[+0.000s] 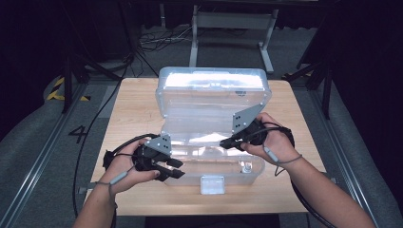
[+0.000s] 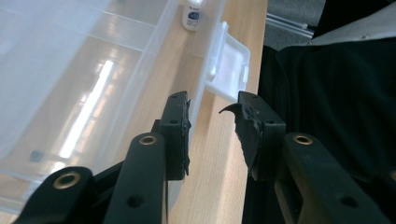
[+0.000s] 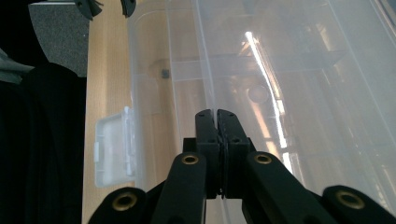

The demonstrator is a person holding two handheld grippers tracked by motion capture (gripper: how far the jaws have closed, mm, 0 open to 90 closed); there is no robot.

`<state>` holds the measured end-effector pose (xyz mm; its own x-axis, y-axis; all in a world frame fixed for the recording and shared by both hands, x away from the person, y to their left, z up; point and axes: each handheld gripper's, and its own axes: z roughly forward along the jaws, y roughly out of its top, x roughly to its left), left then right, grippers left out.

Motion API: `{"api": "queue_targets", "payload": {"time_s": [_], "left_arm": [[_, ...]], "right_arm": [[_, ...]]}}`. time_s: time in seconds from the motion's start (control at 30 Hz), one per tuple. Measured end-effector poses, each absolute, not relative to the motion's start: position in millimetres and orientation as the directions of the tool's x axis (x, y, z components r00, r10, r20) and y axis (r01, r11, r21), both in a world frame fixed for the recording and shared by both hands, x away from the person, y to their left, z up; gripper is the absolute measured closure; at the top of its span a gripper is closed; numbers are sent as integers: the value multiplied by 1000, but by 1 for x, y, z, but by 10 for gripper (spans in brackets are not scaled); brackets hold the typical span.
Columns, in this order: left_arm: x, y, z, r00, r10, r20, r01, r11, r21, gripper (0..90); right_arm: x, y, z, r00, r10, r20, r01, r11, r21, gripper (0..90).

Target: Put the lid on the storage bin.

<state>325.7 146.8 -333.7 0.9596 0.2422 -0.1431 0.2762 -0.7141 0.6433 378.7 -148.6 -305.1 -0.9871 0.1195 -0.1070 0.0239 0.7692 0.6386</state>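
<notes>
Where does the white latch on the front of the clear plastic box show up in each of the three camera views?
High view: the latch sits bottom centre, on the near wall of the box.
Left gripper view: the latch is upper centre, beyond the open jaws of the left gripper.
Right gripper view: the latch is at left centre, beside the box wall.
Shared landmark: the wooden table.

A large black numeral "4" (image 1: 78,133) was marked on the grey floor left of the wooden table (image 1: 133,109). Inside the clear plastic box (image 2: 93,70), a small white bottle (image 2: 192,14) carried a dark blue label (its print was too small and blurred to read). No other lettering could be read.
</notes>
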Motion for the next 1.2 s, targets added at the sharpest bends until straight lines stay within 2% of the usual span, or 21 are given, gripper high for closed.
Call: {"api": "queue_targets", "payload": {"time_s": [0.37, 0.6, 0.8, 0.9, 1.2], "left_arm": [[327, 157, -317, 945, 298, -139, 303, -627, 718, 769], [331, 161, -313, 931, 340, -134, 314, -559, 767, 791], [337, 167, -312, 898, 421, -129, 344, -486, 804, 789], [342, 171, -314, 886, 432, -167, 367, -434, 823, 796], [343, 174, -313, 843, 518, -145, 373, -369, 851, 818]], "right_arm": [[375, -148, -307, -986, 125, -110, 26, 768, 640, 886], [373, -149, -308, -985, 128, -113, 27, 770, 638, 885], [371, -148, -310, -986, 125, -114, 24, 771, 636, 883], [370, -148, -311, -986, 128, -109, 29, 770, 637, 885], [367, -148, -314, -988, 116, -105, 23, 770, 637, 884]]}}
